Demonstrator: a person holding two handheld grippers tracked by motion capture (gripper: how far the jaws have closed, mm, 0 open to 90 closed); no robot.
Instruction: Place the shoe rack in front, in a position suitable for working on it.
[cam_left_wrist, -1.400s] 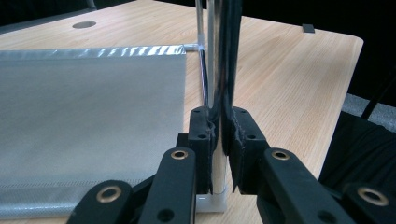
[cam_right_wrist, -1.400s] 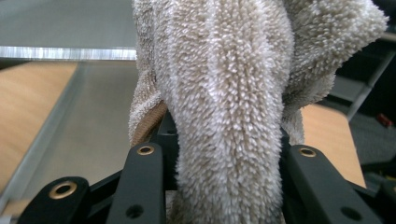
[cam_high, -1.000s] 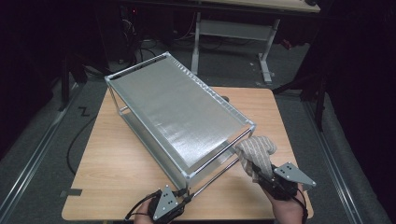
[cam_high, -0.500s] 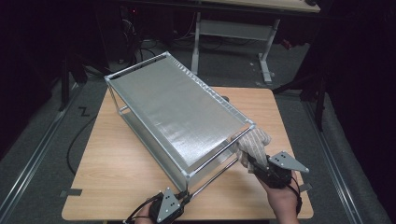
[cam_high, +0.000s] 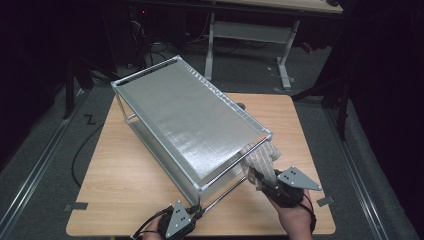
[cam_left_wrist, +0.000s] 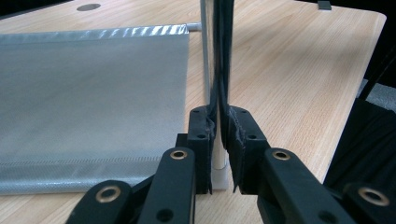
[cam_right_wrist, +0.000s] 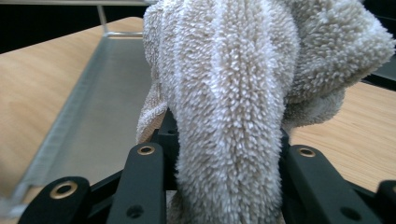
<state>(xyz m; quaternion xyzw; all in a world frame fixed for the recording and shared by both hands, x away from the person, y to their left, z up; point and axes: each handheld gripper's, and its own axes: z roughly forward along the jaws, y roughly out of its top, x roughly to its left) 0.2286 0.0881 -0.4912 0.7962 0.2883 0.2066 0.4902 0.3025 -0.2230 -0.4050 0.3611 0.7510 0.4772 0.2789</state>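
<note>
A silver metal rack (cam_high: 190, 125) with two mesh shelves stands at a slant across the wooden surface (cam_high: 120, 185), its thin corner post (cam_left_wrist: 211, 56) upright at the near end. A fluffy, cream-coloured towel (cam_high: 261, 159), bunched into thick folds, sits at the rack's near right corner, touching the top shelf's edge (cam_high: 235, 167).

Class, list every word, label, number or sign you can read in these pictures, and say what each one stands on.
None: no readable text on the rack, the towel, the table or either gripper.
A dark Z-shaped mark lies on the floor; it may be tape, not a letter.
</note>
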